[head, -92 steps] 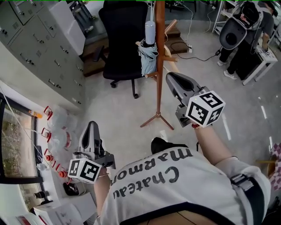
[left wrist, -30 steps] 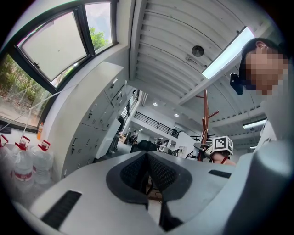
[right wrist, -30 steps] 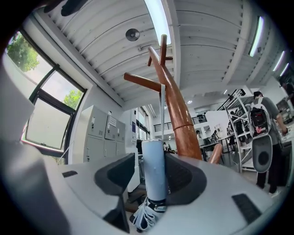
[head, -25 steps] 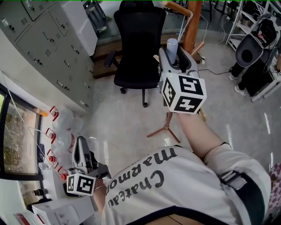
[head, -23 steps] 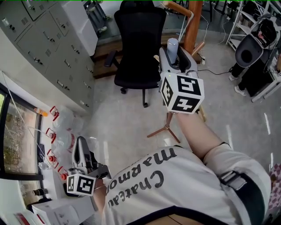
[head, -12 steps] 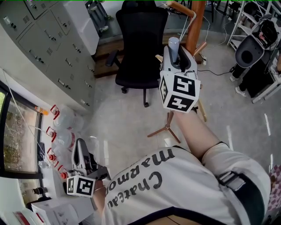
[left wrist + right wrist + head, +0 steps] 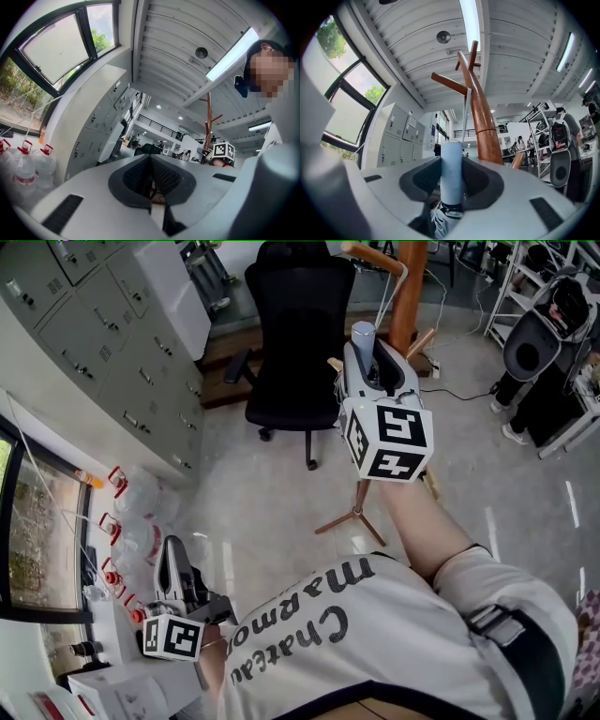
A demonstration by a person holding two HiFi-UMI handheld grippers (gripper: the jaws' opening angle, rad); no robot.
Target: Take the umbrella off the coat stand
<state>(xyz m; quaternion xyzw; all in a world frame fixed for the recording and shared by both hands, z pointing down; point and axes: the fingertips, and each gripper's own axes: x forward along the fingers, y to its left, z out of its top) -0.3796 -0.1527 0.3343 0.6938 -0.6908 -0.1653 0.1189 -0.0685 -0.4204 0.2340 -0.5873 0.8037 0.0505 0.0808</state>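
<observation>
Now right gripper point(image 7: 451, 174) jaws, just closing, clamp umbrella point(image 7: 451, 161) beside coat stand point(image 7: 484, 123); left gripper point(image 7: 150, 179) jaws clenched.

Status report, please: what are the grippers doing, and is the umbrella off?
Right gripper jaws just closed onto umbrella handle. Left gripper shut, empty. Umbrella hangs on stand by its cord; nothing else blocks.

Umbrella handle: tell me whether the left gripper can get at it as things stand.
Probably not. The left gripper hangs low at the person's side, jaws together, well short of the coat stand. The right gripper, whose jaws have just been closing, already clamps the umbrella handle, leaving little free.
</observation>
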